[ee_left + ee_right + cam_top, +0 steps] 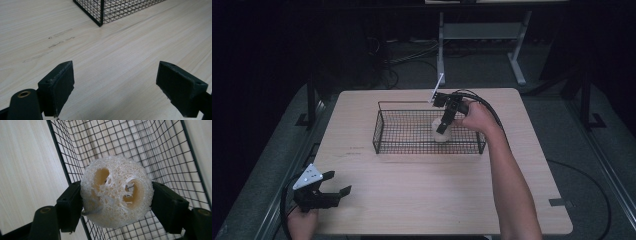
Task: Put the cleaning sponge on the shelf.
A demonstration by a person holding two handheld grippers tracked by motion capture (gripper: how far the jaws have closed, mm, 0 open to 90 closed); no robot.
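I've got the right gripper (pixel 443 127) clamped on the loofah (pixel 116 192) over the wire basket (pixel 384 142), 3 o'clock end; next lower, release; left gripper (pixel 339 184) open, idle.

A light wooden table (pixel 412 200) stands on a grey floor (pixel 592 165), its grain running lengthwise and a few faint dark scuff marks (pixel 53 40) showing on its top. Beyond its far edge stands a pale metal frame (pixel 482 35) on two legs with flat feet, and dark cables (pixel 407 60) lie looped on the floor beside it. The background past them is dark.
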